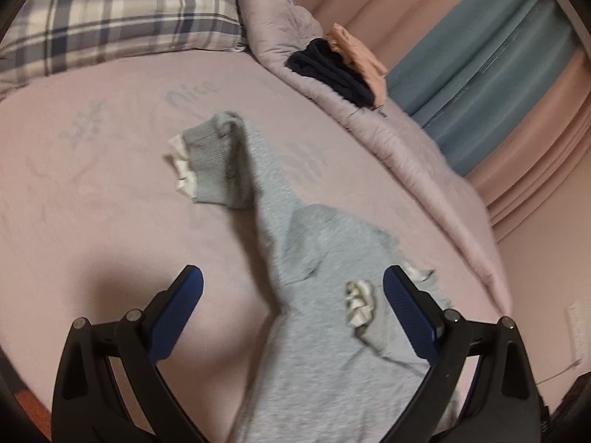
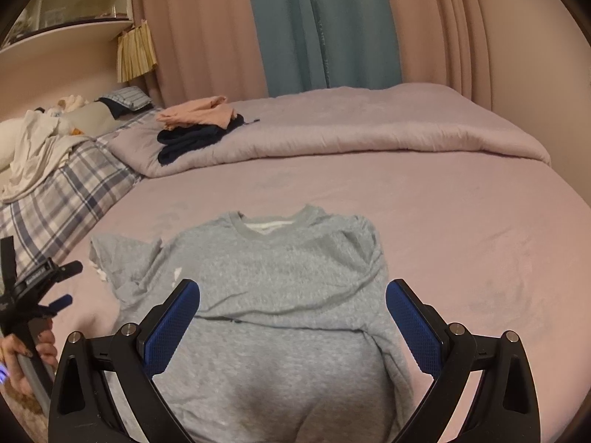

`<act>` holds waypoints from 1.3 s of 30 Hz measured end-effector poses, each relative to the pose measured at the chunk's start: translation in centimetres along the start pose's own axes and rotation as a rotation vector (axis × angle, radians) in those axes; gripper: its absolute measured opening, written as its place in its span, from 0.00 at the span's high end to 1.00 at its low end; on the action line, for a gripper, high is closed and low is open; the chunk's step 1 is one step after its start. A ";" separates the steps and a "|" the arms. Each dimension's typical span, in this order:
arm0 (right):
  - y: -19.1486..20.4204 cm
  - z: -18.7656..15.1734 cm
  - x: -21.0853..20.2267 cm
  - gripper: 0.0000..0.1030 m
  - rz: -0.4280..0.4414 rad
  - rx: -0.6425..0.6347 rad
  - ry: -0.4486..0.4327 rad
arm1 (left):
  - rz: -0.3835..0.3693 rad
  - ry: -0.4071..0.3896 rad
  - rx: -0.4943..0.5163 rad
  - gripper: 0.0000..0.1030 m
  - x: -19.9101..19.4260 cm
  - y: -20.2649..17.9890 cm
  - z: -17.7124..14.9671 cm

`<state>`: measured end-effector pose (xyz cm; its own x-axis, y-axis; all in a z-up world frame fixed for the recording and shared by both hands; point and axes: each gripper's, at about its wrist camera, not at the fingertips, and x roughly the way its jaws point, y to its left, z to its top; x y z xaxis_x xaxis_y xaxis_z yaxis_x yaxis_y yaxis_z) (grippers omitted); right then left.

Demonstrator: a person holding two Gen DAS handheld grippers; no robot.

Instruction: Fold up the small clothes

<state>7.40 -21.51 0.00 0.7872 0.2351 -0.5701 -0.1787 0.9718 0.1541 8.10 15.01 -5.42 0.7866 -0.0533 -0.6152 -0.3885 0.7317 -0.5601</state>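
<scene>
Grey sweatshirt [image 2: 280, 295] lies flat on the pink bed sheet [image 2: 480, 243], neck band toward the curtains, a white inner layer showing inside the collar. Body looks partly folded: a horizontal crease runs across it, and the right-hand sleeve is tucked in along the side. Other sleeve [image 1: 236, 162] stretches away from the body across the sheet; ribbed cuff turned back, white frilled edge poking out of it. A second scrap of white frill [image 1: 358, 302] sits on the grey cloth near the left tongs.

Left gripper [image 1: 291, 295] hovers over the sleeve and shoulder area, blue pads spread wide, nothing between them. Frame is motion-blurred. Right gripper [image 2: 291, 313] above the lower body of the shirt, pads also wide apart, empty. In the right wrist view the left gripper appears at the far left edge, held in a hand [image 2: 26, 354].

Beyond the shirt: a rolled pink duvet [image 2: 351, 136] along the far side of the bed, with a dark navy garment [image 2: 192, 140] and a peach garment [image 2: 195, 114] stacked on it, touching. Plaid pillow [image 1: 122, 11] at the head end; cream clothes [image 2: 33, 151] heaped on it. Pink and teal curtains [image 2: 321, 26] behind the bed
</scene>
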 end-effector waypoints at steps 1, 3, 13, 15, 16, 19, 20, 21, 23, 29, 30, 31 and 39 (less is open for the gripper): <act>0.1 0.3 -0.1 0.03 0.007 0.002 -0.008 | -0.007 0.002 -0.008 0.05 0.1 -0.1 0.4; 0.2 1.0 -0.2 0.03 0.029 0.006 -0.021 | -0.002 0.005 -0.016 0.05 0.5 -0.3 1.4; -0.9 3.2 0.2 0.03 0.051 0.003 -0.086 | 0.047 0.015 -0.001 0.05 3.7 -0.6 7.2; -1.8 2.8 1.0 0.03 0.051 0.038 -0.064 | 0.056 0.056 -0.054 0.05 5.7 0.8 7.3; -2.3 2.6 1.6 0.03 0.047 0.055 -0.044 | 0.048 0.076 -0.081 0.05 6.5 1.4 7.0; -3.1 2.2 2.5 0.03 0.023 0.084 -0.013 | 0.017 0.146 -0.130 0.06 8.3 2.3 6.5; -3.2 2.1 2.7 0.03 0.023 0.093 -0.008 | 0.003 0.166 -0.153 0.06 8.8 2.7 6.5; -3.4 2.0 2.9 0.03 0.026 0.102 -0.003 | 0.003 0.166 -0.169 0.07 8.8 3.0 6.5; -3.6 2.0 3.2 0.03 0.034 0.113 0.008 | 0.029 0.133 -0.203 0.07 8.5 4.0 6.8; -3.5 1.6 3.7 0.03 0.031 0.099 0.032 | -0.039 0.049 -0.284 0.52 8.2 6.0 7.2; -3.6 1.6 3.8 0.03 0.033 0.104 0.035 | -0.051 0.061 -0.296 0.55 8.5 6.1 7.0; -3.7 1.6 3.9 0.03 0.034 0.109 0.038 | -0.066 0.074 -0.301 0.60 8.8 6.0 6.7; -3.9 1.5 3.3 0.03 0.024 0.109 0.025 | -0.026 0.026 -0.185 0.98 8.1 3.0 5.5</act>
<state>11.53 -24.57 -1.29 0.7683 0.2598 -0.5850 -0.1307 0.9584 0.2539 15.94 20.49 -9.03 0.7856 -0.0902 -0.6121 -0.4516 0.5927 -0.6669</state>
